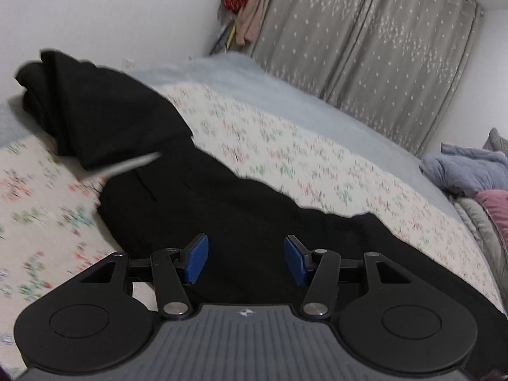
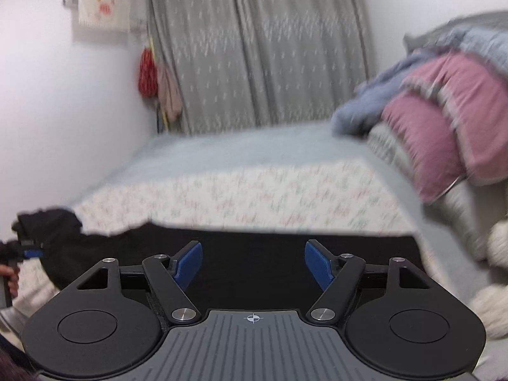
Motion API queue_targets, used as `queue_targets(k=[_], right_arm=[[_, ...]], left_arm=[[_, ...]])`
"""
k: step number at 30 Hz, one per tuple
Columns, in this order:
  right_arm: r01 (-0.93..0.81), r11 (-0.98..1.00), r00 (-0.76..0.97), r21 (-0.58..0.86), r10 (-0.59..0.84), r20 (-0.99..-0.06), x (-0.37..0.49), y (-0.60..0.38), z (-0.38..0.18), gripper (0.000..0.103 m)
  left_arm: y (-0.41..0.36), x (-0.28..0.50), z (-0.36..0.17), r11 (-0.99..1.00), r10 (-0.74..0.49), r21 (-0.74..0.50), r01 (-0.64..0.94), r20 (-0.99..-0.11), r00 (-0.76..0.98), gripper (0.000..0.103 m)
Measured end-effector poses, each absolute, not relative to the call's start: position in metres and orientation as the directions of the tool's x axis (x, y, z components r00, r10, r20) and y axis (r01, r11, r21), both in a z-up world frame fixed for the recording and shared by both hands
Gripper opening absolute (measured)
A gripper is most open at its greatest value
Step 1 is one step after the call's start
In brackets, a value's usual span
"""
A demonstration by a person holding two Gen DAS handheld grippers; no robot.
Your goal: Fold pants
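Both grippers, left gripper [image 1: 246,260] and right gripper [image 2: 253,265], stood wide, holding nothing. Long black soft pants [image 1: 177,187] lay across frame middle on flowery bed sheet [image 1: 285,149]. Fold seemingly between grabs; next needs fresh pinch on cloth edge.

Home bedroom: bed [image 2: 254,155], grey curtains [image 2: 254,47], piled bedding [image 2: 444,120]

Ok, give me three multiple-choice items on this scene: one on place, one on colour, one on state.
1. Where do the pants lie?
A. on the floral bedspread
B. on a chair
C. on the curtain rail

2. What colour are the pants?
A. pink
B. black
C. white

3. How do the left gripper jaws stand?
A. shut on the pants
B. shut on a pillow
C. open, holding nothing

Answers:
1. A, dark cloth spreads across the flowered cover.
2. B, they are plainly black.
3. C, the blue pads stand apart.
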State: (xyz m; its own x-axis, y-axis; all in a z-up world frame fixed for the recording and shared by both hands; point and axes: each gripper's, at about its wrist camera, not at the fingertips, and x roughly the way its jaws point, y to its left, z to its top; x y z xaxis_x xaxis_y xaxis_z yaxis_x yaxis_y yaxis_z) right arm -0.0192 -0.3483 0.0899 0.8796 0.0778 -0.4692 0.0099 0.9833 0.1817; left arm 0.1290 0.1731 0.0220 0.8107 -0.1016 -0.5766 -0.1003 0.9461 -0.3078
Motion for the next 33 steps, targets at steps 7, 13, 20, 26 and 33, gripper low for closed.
queue_targets(k=[7,13,20,26,33], right_arm=[[-0.059,0.995,0.768,0.087,0.100,-0.632,0.062,-0.274,-0.022,0.070],[-0.021,0.999,0.696,-0.027,-0.004,-0.718,0.071,-0.265,-0.060,0.069],[-0.033,0.997,0.681,-0.072,-0.030,-0.732,0.055,-0.270,-0.064,0.069],[-0.034,0.997,0.670,-0.076,-0.033,-0.742,0.055,-0.269,-0.064,0.070],[-0.025,0.995,0.673,-0.093,-0.052,-0.738,0.056,-0.264,-0.065,0.072]], left_arm=[[0.160,0.141,-0.030,0.939,-0.010,-0.251,-0.234,-0.701,0.713,0.060],[0.149,0.134,-0.030,0.954,0.109,-0.129,-0.270,-0.691,0.715,0.046],[0.173,0.125,-0.026,0.933,0.104,-0.170,-0.318,-0.716,0.690,0.051],[0.254,0.116,-0.006,0.786,0.124,-0.372,-0.494,-0.687,0.716,0.072],[0.311,0.137,-0.034,0.542,-0.117,-0.692,-0.478,-0.625,0.772,0.096]])
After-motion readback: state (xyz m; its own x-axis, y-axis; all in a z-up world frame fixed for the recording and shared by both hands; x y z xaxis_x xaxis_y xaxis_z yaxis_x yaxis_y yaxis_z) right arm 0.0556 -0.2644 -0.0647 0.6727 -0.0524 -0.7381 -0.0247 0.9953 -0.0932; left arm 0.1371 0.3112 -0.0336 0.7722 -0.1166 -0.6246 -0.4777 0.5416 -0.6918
